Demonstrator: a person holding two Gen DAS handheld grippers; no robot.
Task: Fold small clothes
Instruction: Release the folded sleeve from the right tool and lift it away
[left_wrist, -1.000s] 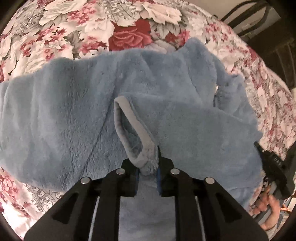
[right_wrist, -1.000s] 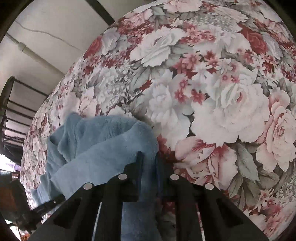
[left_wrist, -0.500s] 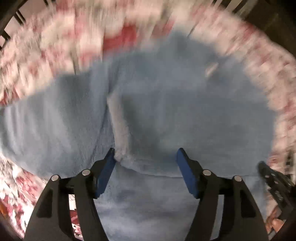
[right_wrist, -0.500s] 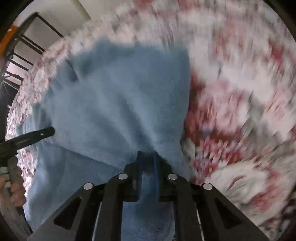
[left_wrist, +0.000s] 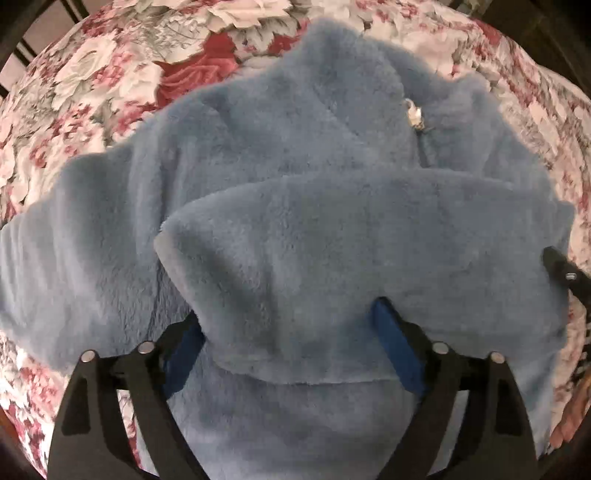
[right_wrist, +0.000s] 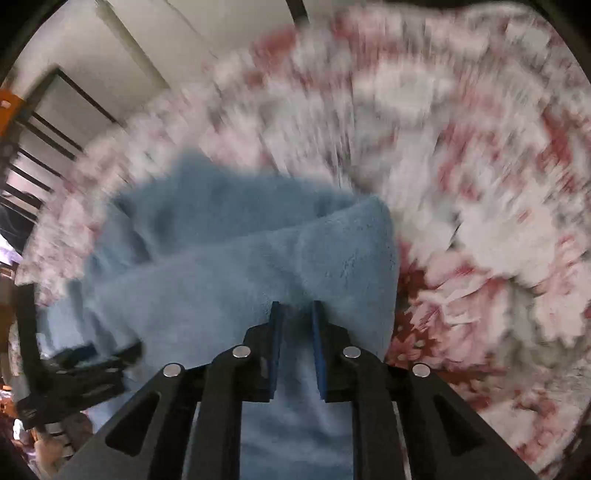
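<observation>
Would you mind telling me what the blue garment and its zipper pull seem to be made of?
The blue garment looks like soft plush fleece: matte, with a fuzzy, deep pile and rounded folds. Its zipper pull appears to be shiny silver metal, judging by the bright glint, though metallic-coated plastic cannot be ruled out.

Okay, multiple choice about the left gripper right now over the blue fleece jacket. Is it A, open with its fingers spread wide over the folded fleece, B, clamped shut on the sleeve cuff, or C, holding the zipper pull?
A: the left gripper has its blue pads spread wide apart over the folded flap of the blue fleece jacket, clamping nothing; the zipper pull lies untouched farther up.
</observation>
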